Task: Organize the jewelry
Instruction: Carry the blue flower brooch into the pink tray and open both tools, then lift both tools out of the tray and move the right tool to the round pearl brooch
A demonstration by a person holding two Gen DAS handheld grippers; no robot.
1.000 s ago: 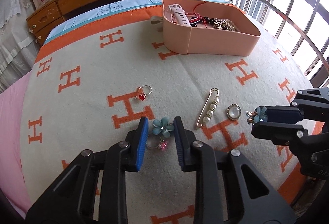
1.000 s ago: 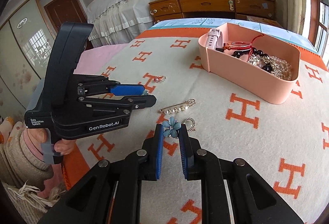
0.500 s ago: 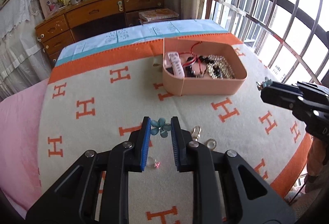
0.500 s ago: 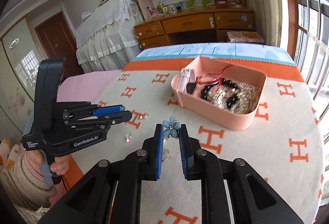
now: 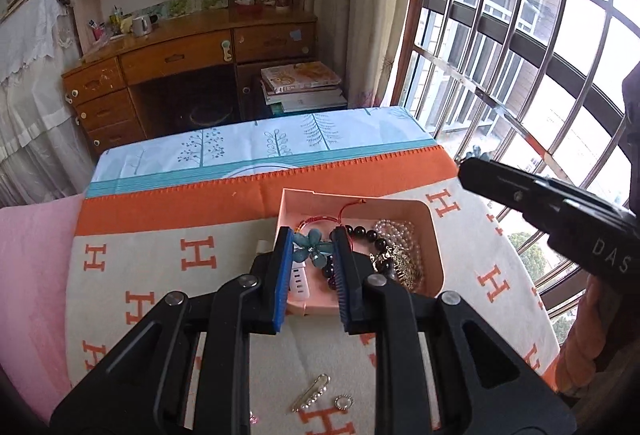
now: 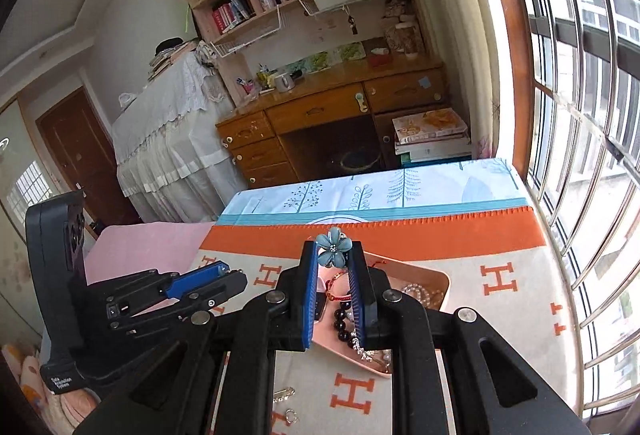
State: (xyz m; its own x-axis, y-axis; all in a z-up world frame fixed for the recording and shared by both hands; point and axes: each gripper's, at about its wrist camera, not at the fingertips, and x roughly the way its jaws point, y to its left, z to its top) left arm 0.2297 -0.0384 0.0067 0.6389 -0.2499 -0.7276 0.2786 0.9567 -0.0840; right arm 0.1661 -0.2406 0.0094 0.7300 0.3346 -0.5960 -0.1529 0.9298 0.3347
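Held above the bed, my left gripper (image 5: 310, 241) is shut on a blue flower earring (image 5: 311, 251); in this view the earring sits over the near left part of the pink jewelry box (image 5: 437, 255). My right gripper (image 6: 332, 247) is shut on a matching blue flower earring (image 6: 333, 253), also raised, with the pink box (image 6: 438, 277) below and behind its fingers. The box holds dark beads (image 5: 362, 233), a pearl strand (image 5: 400, 235), a red cord and a white watch strap. Each gripper shows in the other's view: right (image 5: 468, 167), left (image 6: 234, 275).
An orange-and-cream blanket (image 5: 168, 275) covers the bed. A pearl safety pin (image 5: 312, 391) and a round brooch (image 5: 344, 402) lie on it near me. A barred window (image 5: 520, 55) runs along the right; a wooden desk (image 5: 192, 55) stands beyond the bed's far end.
Both grippers have risen off the blanket with their flower earrings and moved forward until they stand over the pink box. The pin and brooch stay on the blanket, now below me.
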